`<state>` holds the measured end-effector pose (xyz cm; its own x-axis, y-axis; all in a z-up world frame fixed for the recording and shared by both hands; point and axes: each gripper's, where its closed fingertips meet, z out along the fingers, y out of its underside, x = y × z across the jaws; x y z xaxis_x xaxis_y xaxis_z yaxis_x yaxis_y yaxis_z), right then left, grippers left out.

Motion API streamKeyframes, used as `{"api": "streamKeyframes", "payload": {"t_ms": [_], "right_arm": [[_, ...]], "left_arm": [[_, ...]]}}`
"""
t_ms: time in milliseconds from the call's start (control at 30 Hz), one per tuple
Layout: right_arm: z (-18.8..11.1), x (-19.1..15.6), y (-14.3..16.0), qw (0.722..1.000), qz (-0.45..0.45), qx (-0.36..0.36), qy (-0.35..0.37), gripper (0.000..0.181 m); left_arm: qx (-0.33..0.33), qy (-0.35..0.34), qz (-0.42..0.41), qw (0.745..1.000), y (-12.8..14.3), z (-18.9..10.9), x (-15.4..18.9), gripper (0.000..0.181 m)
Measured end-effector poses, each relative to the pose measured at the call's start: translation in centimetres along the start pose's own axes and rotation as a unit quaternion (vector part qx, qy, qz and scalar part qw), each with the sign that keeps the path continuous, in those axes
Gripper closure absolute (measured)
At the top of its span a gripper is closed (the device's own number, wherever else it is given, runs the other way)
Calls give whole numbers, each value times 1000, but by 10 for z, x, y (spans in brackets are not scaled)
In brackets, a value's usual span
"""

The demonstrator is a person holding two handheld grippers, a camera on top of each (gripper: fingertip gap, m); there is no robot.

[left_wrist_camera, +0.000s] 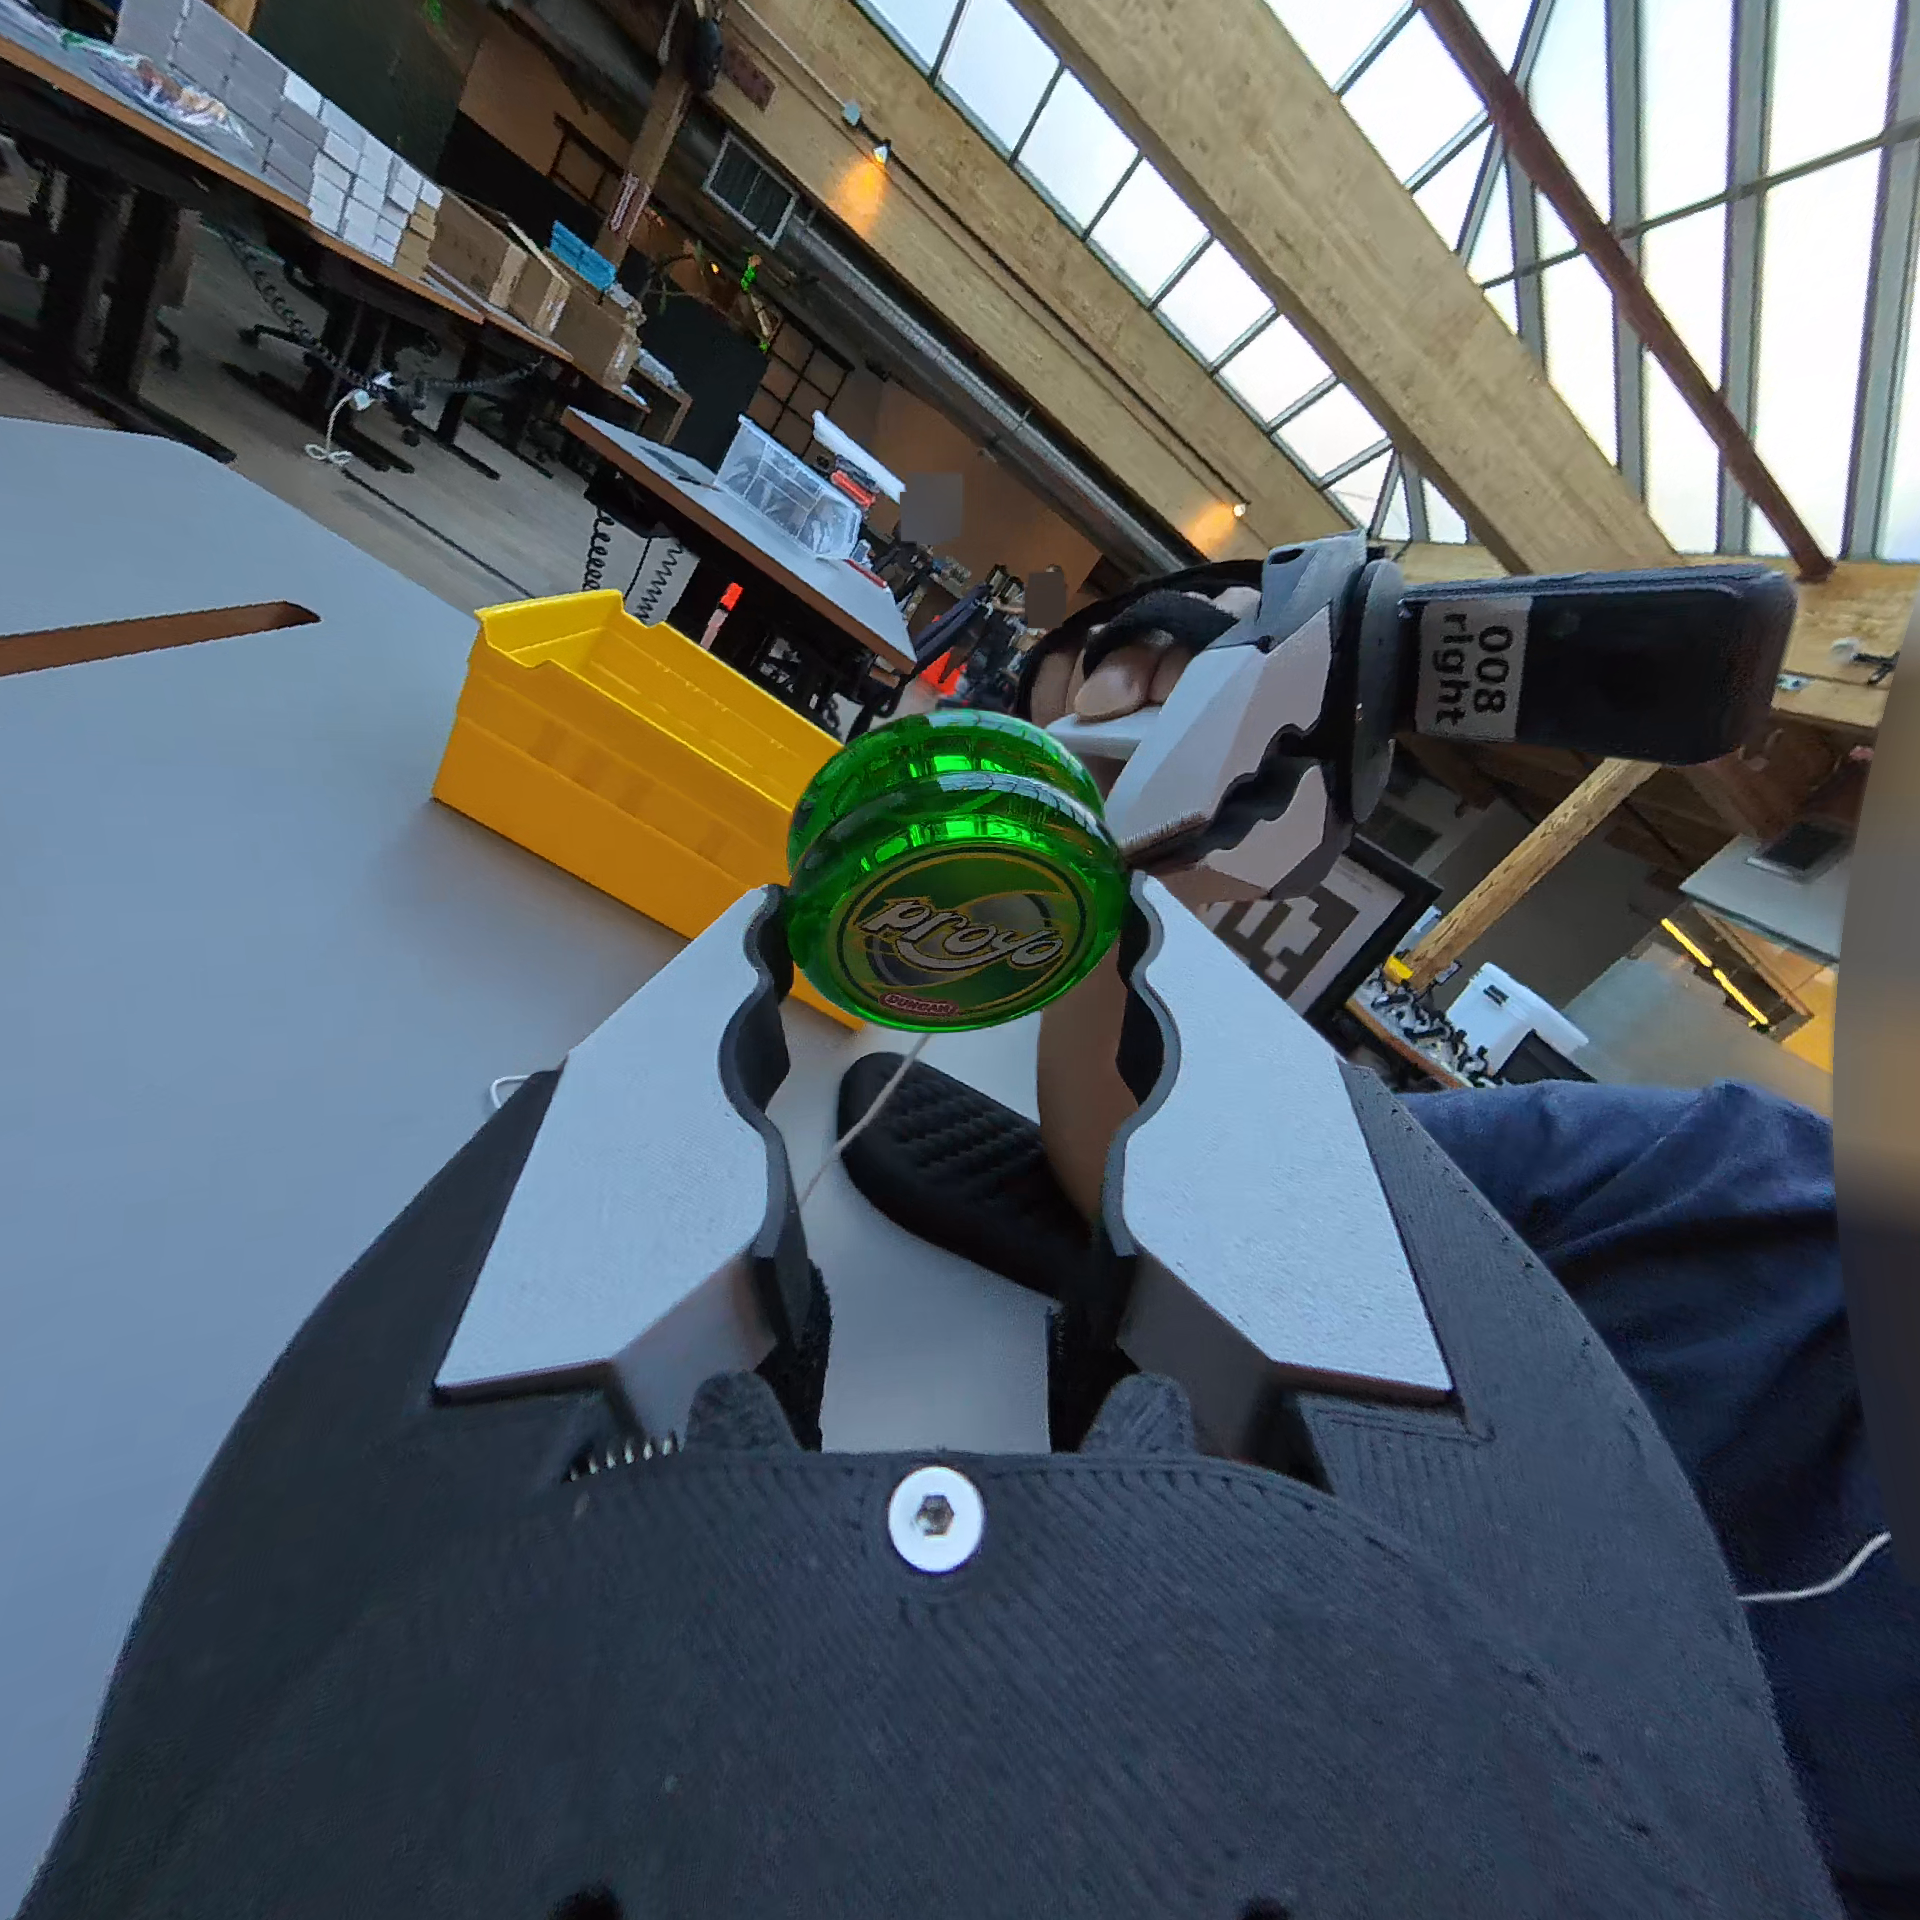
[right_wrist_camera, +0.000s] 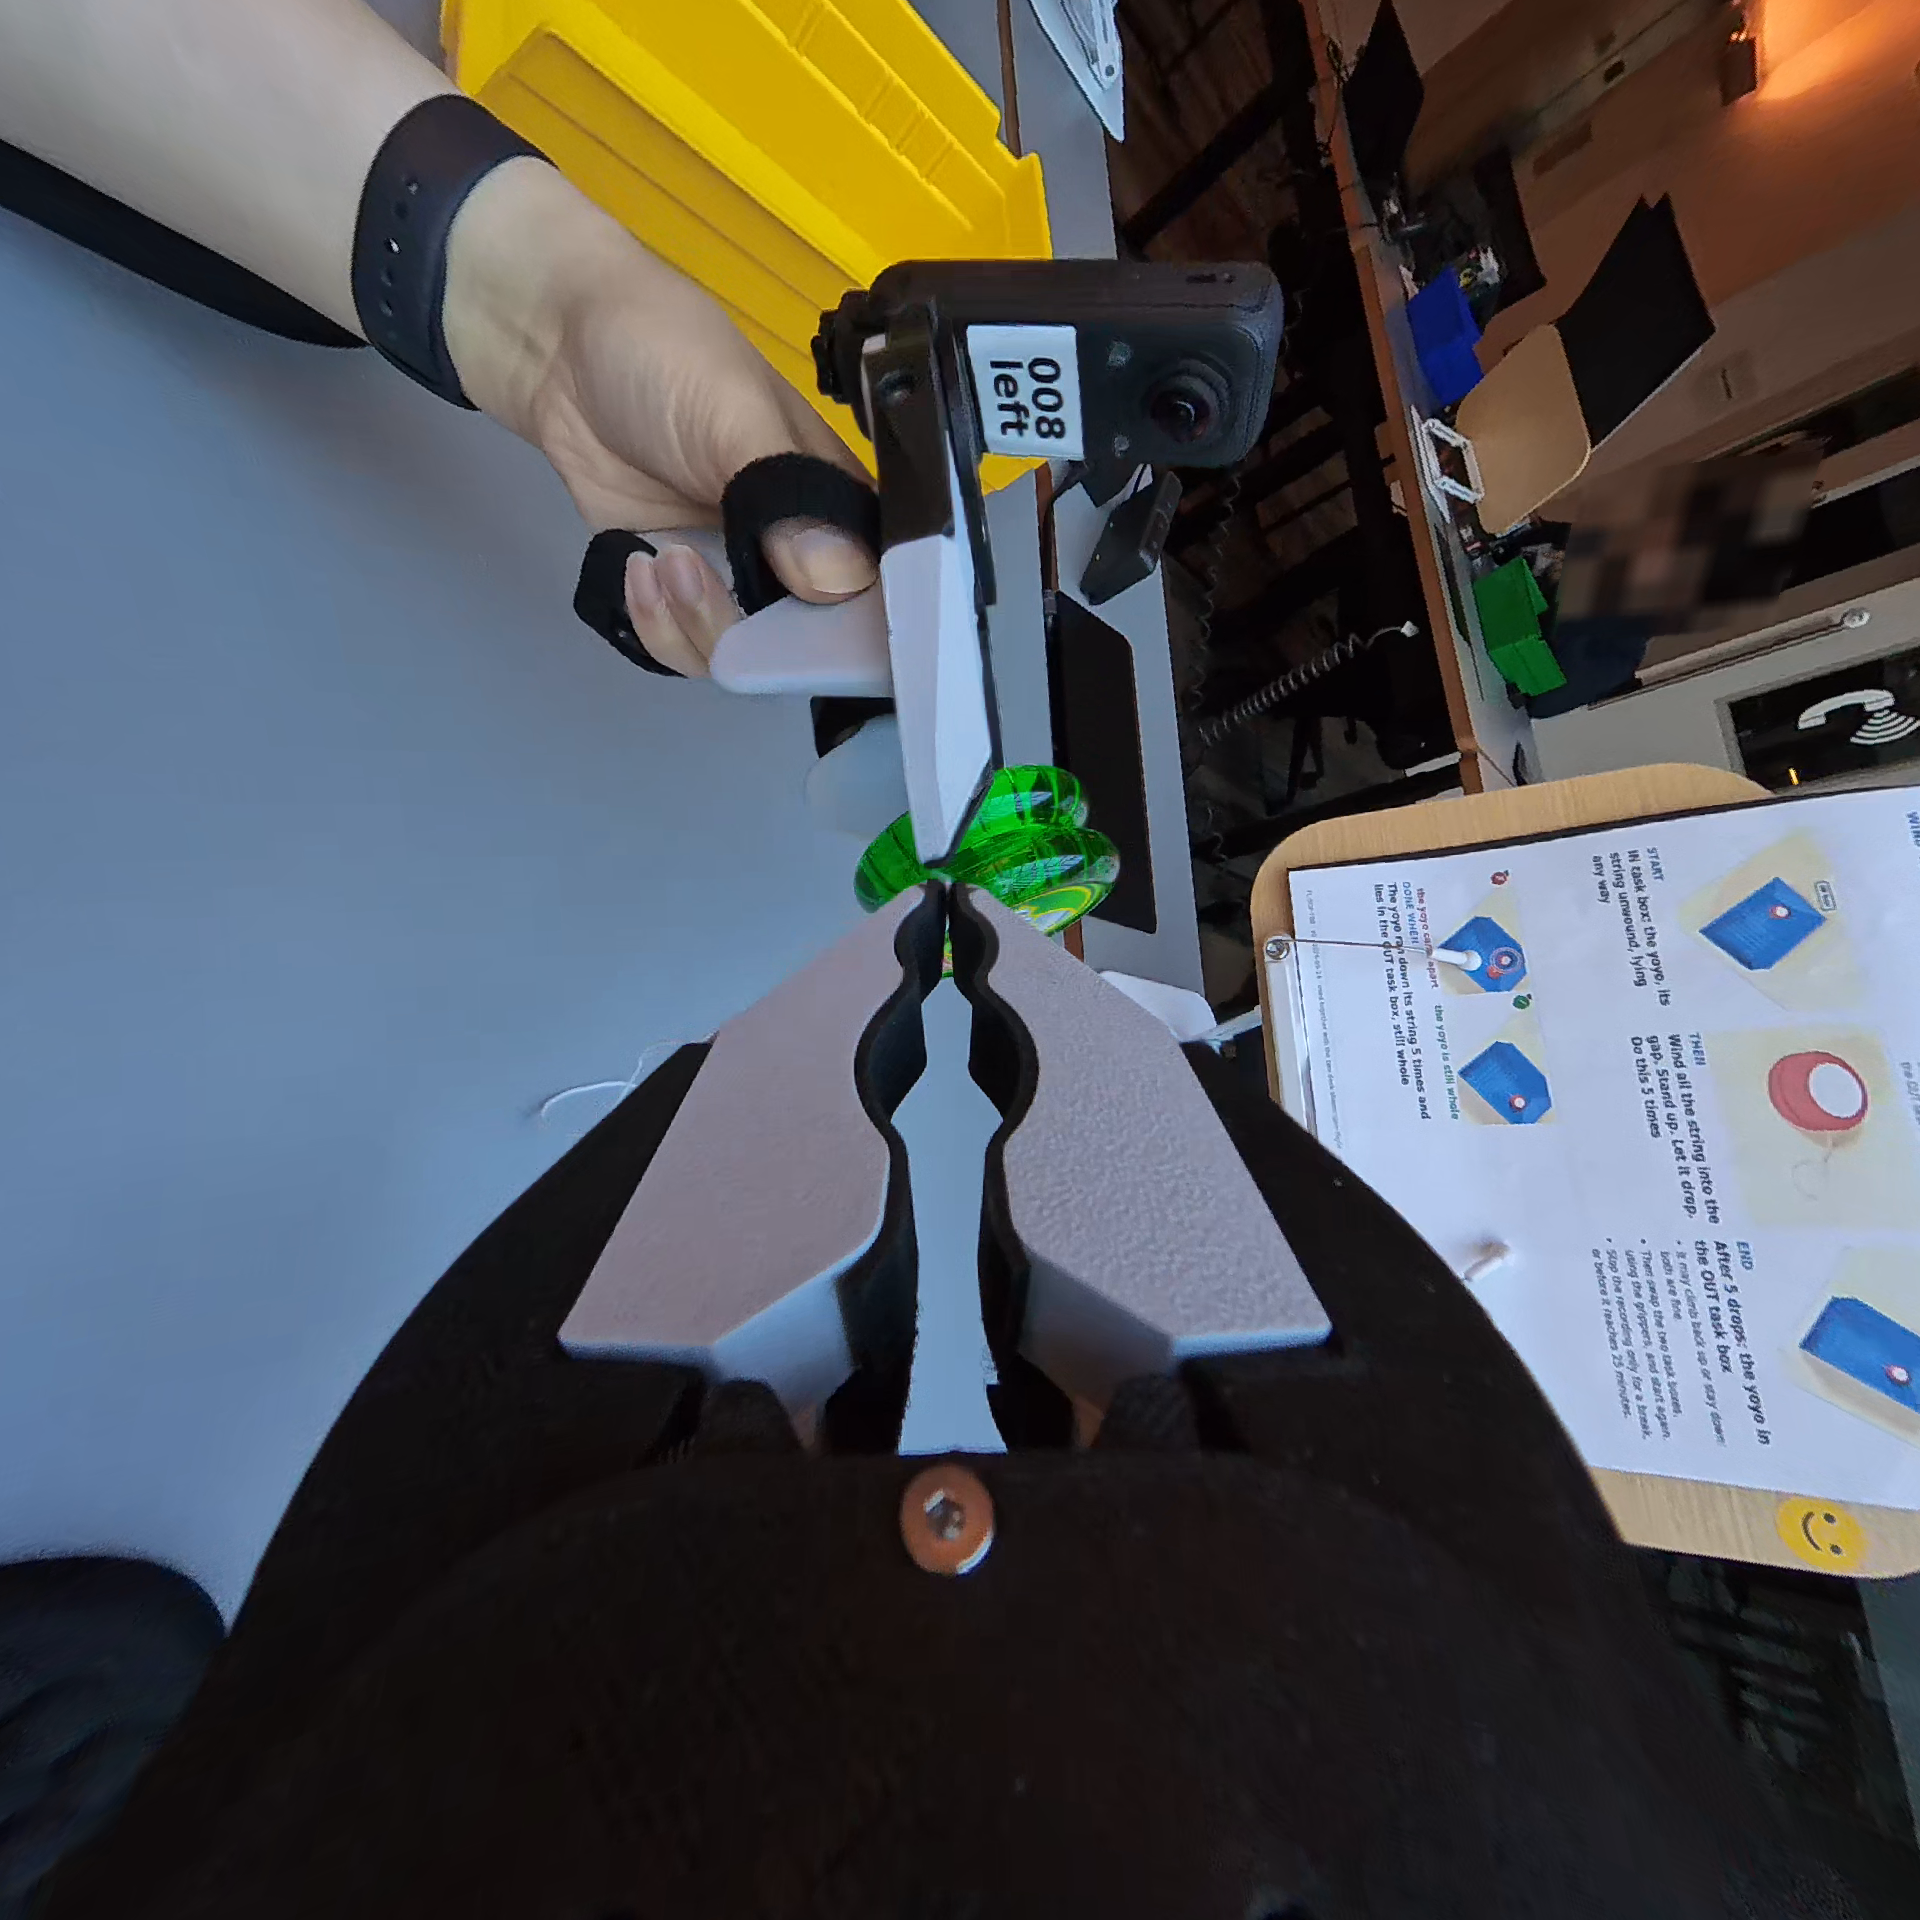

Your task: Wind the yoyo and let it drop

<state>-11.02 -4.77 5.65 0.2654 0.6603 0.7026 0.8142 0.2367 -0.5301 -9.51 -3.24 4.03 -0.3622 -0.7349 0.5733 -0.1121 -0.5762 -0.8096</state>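
Note:
A clear green yoyo is held above the grey table. My left gripper is shut on it, one fingertip on each side of its rim. Its thin white string hangs down between my left fingers. My right gripper is shut, its tips pressed together at the yoyo's groove; I cannot see whether string is pinched between them. In the left wrist view the right gripper touches the yoyo's right side. In the right wrist view the left gripper comes down from above.
A yellow bin stands on the table just behind the yoyo, also in the right wrist view. A wooden board with an instruction sheet lies to the right. Loose string lies on the table. A blue-clad leg is at the right.

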Motion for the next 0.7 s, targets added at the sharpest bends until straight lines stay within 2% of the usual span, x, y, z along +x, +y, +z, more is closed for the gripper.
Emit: {"api": "streamKeyframes", "payload": {"t_ms": [33, 267, 567, 700], "right_arm": [[0, 0, 1, 1000, -2, -4, 2, 181], [0, 1, 8, 999, -23, -32, 13, 181], [1, -1, 10, 996, -69, -56, 27, 181], [3, -4, 11, 991, -107, -72, 32, 181]], "left_arm": [[-7, -7, 5, 1000, 2, 1, -1, 119], [-28, -14, 3, 1000, 9, 2, -4, 119], [-84, -7, -19, 996, 27, 5, -5, 119], [-128, 9, -26, 991, 41, 7, 1, 119]]}}
